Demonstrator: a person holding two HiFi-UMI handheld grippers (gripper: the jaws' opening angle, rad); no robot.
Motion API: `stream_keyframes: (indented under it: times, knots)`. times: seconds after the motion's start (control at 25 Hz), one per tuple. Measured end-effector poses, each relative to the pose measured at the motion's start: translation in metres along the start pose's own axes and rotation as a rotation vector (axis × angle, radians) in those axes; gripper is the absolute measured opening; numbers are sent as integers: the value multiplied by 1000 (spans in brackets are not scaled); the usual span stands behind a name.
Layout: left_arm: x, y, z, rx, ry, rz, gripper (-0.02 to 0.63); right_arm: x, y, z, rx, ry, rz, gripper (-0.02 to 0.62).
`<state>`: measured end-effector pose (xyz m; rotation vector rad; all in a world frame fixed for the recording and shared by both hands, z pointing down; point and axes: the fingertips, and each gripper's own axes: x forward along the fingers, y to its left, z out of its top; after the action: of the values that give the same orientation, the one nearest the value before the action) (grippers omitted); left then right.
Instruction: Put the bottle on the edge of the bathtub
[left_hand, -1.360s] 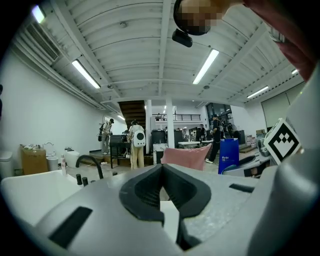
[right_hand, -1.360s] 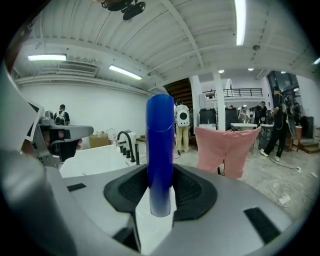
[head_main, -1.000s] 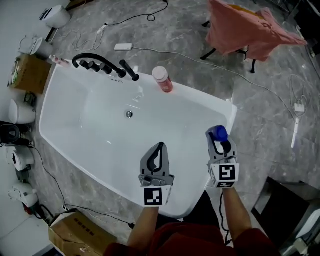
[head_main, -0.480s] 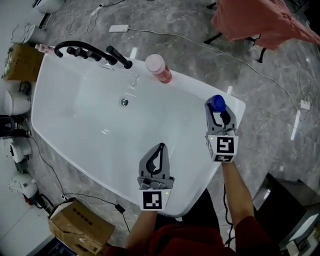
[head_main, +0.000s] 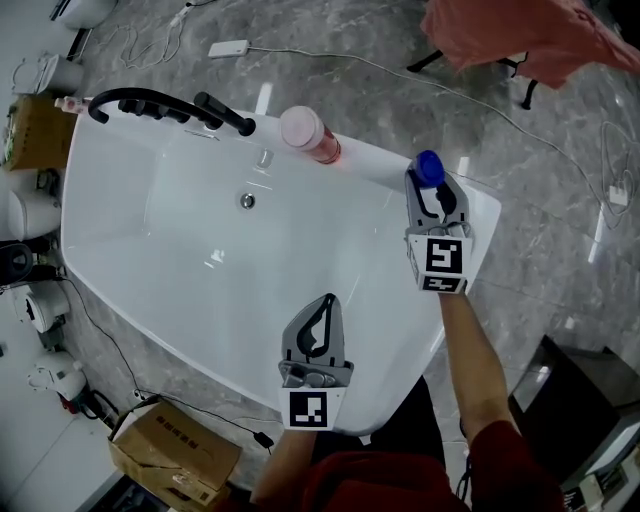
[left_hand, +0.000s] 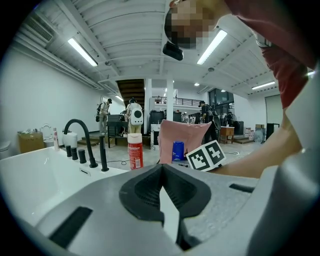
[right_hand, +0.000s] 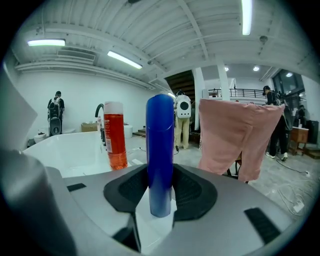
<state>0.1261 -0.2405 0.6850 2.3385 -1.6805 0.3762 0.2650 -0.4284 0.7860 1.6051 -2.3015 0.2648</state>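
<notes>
Two grippers show, and only the right one has work to do. Far ahead and to the left of the left gripper, the black faucet (head_main: 150, 103) stands on the far rim of the bathtub (head_main: 375, 160), well clear of the step. The red bottle (head_main: 305, 132) stands upright on that same rim, ahead of the left gripper (head_main: 325, 305). This gripper hangs over the near side of the tub with its jaws together and nothing between them, so it is best left where it is, out of the way. To its right and further forward, the right gripper (head_main: 437, 195) is clamped on the blue bottle (right_hand: 160, 150). It grips low on the body, so the bottle stands upright and rises well above the pads. From the head view, this gripper sits over the tub's far right corner, with the red bottle off to its left. Whether the blue bottle's base already touches the rim cannot be told. I judge that the placing is at hand. The rim looks narrow and glossy, and the bottle is tall and slim, so it should be held plumb. It should come straight down onto the middle of the rim's width, not its inner slope, apart from the red bottle. The jaws should part only once the base sits flat, opening evenly so neither pad drags it. Then the gripper should draw straight back toward the person.
</notes>
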Motion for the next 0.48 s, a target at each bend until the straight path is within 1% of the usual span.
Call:
stream_keyframes:
  times: [0.12,0.28,0.48]
  knots:
    - [2,1,-4,-8,22,-8,5,0,2,0,3,-21,-8,146]
    - [4,1,1,-9,-4,-9,5,-1,1,-3,19,-16,-8,151]
    - [1,1,4,-10,-10,-5,5,-1,4,-14,45,30,12,230]
